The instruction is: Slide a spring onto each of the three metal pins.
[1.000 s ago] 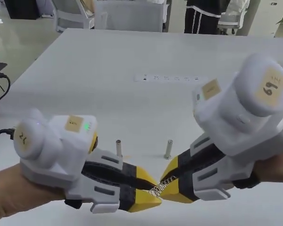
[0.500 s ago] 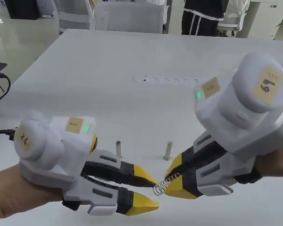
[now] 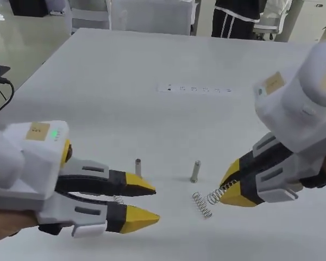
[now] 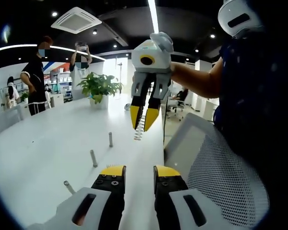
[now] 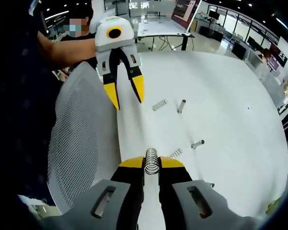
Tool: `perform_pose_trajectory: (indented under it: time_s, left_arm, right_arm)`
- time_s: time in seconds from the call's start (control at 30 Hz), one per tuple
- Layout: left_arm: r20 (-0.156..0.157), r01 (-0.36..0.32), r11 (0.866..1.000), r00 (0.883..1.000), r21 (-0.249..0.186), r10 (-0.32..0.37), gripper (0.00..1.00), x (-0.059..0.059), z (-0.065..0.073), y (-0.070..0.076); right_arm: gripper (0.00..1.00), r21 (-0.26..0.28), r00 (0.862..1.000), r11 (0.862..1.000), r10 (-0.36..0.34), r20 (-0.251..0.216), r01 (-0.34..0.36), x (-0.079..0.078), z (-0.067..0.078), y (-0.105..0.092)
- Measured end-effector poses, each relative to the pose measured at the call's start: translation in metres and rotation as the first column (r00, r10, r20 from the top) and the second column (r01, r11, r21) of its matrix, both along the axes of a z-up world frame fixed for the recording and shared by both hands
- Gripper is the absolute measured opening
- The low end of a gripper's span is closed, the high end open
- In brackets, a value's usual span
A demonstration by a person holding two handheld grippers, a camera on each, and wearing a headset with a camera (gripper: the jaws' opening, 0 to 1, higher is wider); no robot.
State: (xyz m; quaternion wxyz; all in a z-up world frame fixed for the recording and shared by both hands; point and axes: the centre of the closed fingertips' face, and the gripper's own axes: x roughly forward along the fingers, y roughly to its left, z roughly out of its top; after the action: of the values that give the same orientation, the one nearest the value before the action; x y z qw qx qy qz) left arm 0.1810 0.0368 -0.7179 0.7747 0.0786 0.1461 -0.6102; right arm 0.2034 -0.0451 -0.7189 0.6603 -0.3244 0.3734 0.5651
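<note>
In the head view my right gripper (image 3: 227, 191) is shut on one end of a small steel spring (image 3: 215, 196), whose free end hangs just above the white table (image 3: 152, 114). The right gripper view shows that spring (image 5: 152, 160) pinched between my right gripper's (image 5: 152, 166) yellow tips. My left gripper (image 3: 150, 203) stands open at the lower left, holding nothing; its tips (image 4: 140, 171) are spread. Two upright metal pins (image 3: 138, 166) (image 3: 195, 171) stand between the grippers. A loose spring (image 3: 202, 204) lies on the table beside the right gripper. A third pin (image 4: 68, 186) shows in the left gripper view.
Another loose spring (image 5: 159, 104) lies near a pin (image 5: 181, 106) in the right gripper view. A white power strip (image 3: 198, 89) sits mid-table. Chairs and standing people are beyond the far edge. A mesh chair (image 4: 221, 172) is close to the near edge.
My left gripper has opened and drawn back to the left, off the spring. The right gripper has moved right with the spring in it. A loose spring now shows on the table.
</note>
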Motion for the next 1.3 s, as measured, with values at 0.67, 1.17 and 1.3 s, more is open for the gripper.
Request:
perform_pose_trajectory:
  time_s: [0.67, 1.17, 1.3]
  left_arm:
    - [-0.01, -0.127, 0.992, 0.992, -0.013, 0.127, 0.2, 0.005, -0.005, 0.029]
    - [-0.026, -0.213, 0.977, 0.977, 0.004, 0.213, 0.33, 0.014, -0.015, 0.049]
    - [-0.027, -0.243, 0.97, 0.97, 0.005, 0.243, 0.43, 0.018, -0.016, 0.054]
  right_arm:
    - [0.08, -0.181, 0.997, 0.981, -0.068, 0.041, 0.074, 0.057, -0.003, -0.059]
    - [0.08, -0.247, 0.99, 0.959, -0.127, 0.066, 0.139, 0.087, -0.005, -0.092]
    - [0.08, -0.26, 0.989, 0.955, -0.132, 0.07, 0.146, 0.092, -0.007, -0.095]
